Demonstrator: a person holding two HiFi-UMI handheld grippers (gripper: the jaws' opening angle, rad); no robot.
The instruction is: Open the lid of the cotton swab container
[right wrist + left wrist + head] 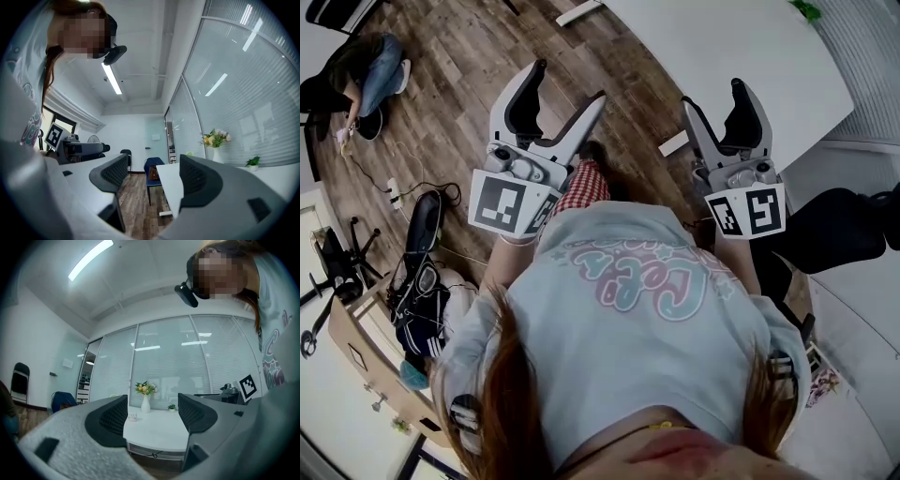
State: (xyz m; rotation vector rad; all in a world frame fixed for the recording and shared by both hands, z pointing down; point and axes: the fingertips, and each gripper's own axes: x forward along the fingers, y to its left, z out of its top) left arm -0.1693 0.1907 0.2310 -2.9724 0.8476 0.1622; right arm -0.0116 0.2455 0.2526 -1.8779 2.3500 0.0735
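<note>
The left gripper (151,414) has its 2 jaws wide apart with nothing between them. The ribbed black pads (114,416) face each other across an empty gap. Through that gap the left gripper view shows a white desk (157,432) well ahead of the jaws. On it stands a small clear container (133,417). It is too small to read, but it is possibly the cotton swab container, and its lid cannot be made out. Just beside it, toward the glass wall, is a white vase of flowers (145,397), with a small potted plant (172,407) further right.

The right gripper (152,179) is likewise spread open and holds nothing. Between its jaws are a wooden floor (136,211), a blue chair (152,171) and the near edge of the desk.

In the head view both grippers are held up in front of the person's pale blue shirt (628,319), side by side and apart from each other. The left gripper (570,84) is over the floor, and the right gripper (712,98) is near the desk's edge. A second person (366,70) sits on the floor at the far left. A black chair (834,230) stands to the right.
</note>
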